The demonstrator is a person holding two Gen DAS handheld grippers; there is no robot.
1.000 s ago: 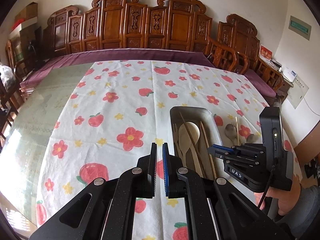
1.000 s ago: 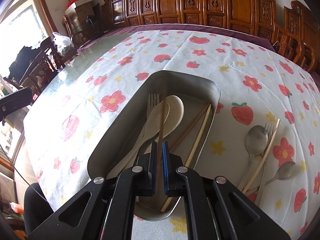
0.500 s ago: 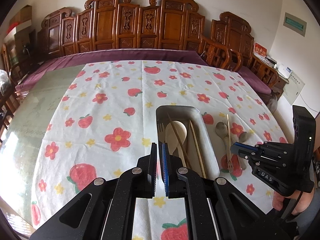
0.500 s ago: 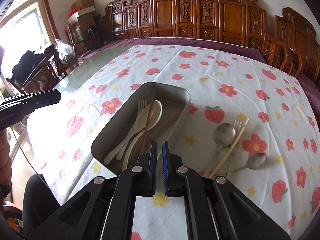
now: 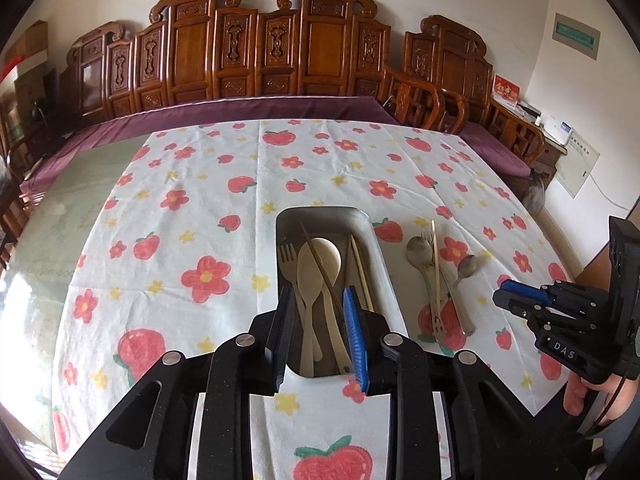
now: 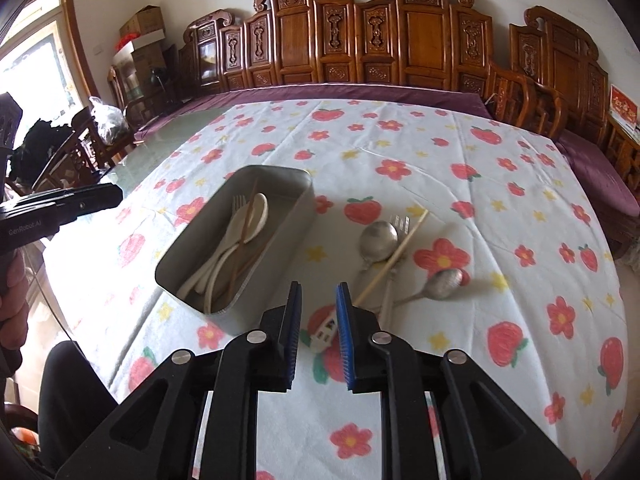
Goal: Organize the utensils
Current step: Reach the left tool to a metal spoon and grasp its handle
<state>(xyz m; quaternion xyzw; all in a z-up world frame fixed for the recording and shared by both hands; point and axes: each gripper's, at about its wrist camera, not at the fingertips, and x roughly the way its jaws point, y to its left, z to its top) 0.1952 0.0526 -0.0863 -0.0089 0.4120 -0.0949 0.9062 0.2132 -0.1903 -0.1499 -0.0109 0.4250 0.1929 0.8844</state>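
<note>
A metal tray point(image 5: 385, 280) on the flowered cloth holds cream spoons point(image 5: 320, 258), a fork point(image 5: 287, 254) and chopsticks point(image 5: 360, 270). My left gripper point(image 5: 318, 300) hovers over the tray's near end; its jaws are opening with nothing pressed between them. Right of the tray point(image 6: 276, 268) lie a large metal spoon point(image 6: 378, 236), a small spoon point(image 6: 446, 280), a metal fork point(image 6: 400, 222) and one chopstick point(image 6: 400, 248). My right gripper point(image 6: 318, 292) hangs just before them, its jaws opening. A utensil handle end point(image 6: 324, 330) on the cloth shows between the fingers, untouched.
The table's glass edge point(image 6: 132, 176) shows left of the cloth. Carved wooden chairs point(image 5: 276, 60) line the far side and right. A person's hand point(image 5: 580, 396) holds the right gripper point(image 5: 506, 294) at the table's near right corner.
Both grippers went from shut to partly open. The right gripper moved right, off the tray and toward the loose utensils. The left gripper shifted so that the tray now lies straight ahead.
</note>
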